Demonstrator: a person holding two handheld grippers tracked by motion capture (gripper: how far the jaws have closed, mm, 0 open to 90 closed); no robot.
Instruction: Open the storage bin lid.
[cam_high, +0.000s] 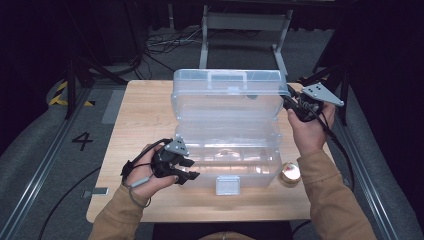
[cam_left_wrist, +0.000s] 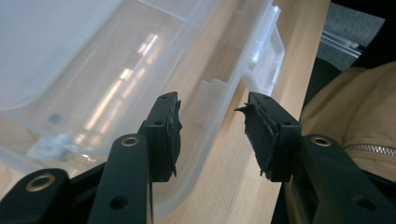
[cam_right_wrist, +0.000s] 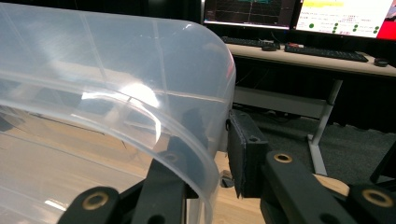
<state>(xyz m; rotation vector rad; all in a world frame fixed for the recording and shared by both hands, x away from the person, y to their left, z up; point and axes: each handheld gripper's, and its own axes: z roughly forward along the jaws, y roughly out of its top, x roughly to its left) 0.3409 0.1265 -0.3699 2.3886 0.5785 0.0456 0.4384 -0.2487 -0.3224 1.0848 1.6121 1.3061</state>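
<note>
A clear plastic box (cam_high: 260, 165) stands on the wooden table (cam_high: 135, 130) with its lid (cam_high: 225, 100) raised upright at the back. My left gripper (cam_high: 192, 169) is at the box's front left corner. In the left gripper view that gripper (cam_left_wrist: 210, 126) is open, and the box's front wall (cam_left_wrist: 219, 93) runs between the jaws without either pad pressing on it. My right gripper (cam_high: 290, 102) is at the lid's upper right edge. In the right gripper view it (cam_right_wrist: 210, 140) is shut on the lid's curved rim (cam_right_wrist: 187, 126), one jaw showing through the plastic.
A white latch (cam_high: 227, 185) hangs at the middle of the box's front. A small round shiny object (cam_high: 290, 171) lies on the table by the box's front right corner. Metal stand legs (cam_high: 280, 55) rise beyond the table, and rails run along both sides.
</note>
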